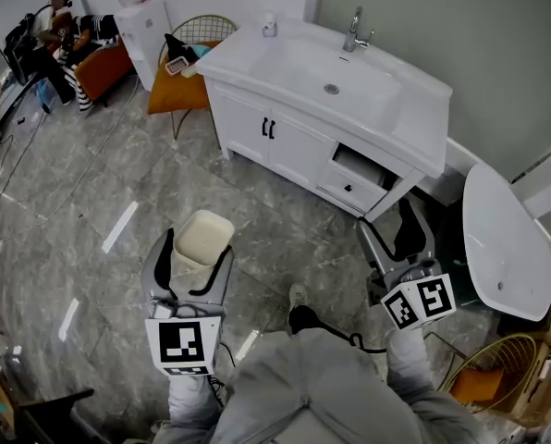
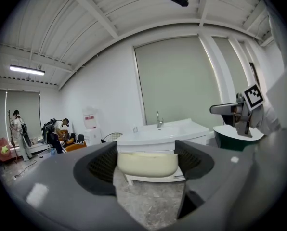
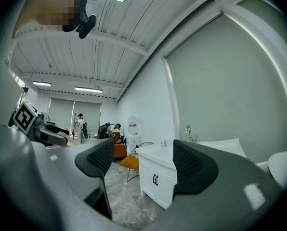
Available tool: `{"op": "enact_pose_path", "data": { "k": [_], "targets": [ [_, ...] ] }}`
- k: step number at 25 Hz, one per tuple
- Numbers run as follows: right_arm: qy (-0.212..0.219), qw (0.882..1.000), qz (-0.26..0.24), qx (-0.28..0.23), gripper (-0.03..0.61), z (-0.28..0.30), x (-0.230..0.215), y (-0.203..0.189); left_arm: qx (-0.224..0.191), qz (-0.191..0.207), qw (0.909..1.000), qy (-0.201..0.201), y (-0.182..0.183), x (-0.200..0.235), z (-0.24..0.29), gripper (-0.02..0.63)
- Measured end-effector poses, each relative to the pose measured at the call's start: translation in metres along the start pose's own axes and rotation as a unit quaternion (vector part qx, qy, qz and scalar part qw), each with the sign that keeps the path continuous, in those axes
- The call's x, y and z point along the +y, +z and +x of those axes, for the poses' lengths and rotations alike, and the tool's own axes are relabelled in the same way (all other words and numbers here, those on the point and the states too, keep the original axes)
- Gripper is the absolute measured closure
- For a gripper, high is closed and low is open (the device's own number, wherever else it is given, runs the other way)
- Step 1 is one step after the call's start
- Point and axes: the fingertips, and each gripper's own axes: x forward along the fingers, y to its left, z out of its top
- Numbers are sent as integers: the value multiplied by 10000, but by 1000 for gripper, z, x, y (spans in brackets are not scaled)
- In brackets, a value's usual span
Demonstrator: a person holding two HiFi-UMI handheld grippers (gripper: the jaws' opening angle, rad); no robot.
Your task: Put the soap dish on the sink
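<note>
My left gripper (image 1: 199, 248) is shut on a cream soap dish (image 1: 204, 238), held above the grey tiled floor some way in front of the white sink vanity (image 1: 386, 123). The left gripper view has the soap dish (image 2: 147, 163) clamped between the two dark jaws, with the sink (image 2: 158, 134) straight ahead. My right gripper (image 1: 394, 234) stands open with nothing in it, near the vanity's front right corner. Through the right gripper view the gap between its jaws (image 3: 139, 163) frames the vanity (image 3: 155, 170) and the floor.
The chrome tap (image 1: 354, 32) and a small bottle (image 1: 269, 26) stand at the sink's back. One vanity drawer (image 1: 357, 179) is pulled open. An orange wire chair (image 1: 185, 65) is left of the vanity, a white oval fixture (image 1: 502, 243) at right. People sit far left.
</note>
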Motion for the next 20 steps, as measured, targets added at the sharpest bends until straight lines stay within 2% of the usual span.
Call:
{"op": "enact_pose_path", "data": {
  "k": [8,20],
  "targets": [
    [226,9997,-67,-30,201,70,-35,1,-109,80,9997,203,16,13,67,187],
    [485,9987,168,-34,201,145,-101,-6,-32,204,9987,462,47,8,156,187]
  ]
}}
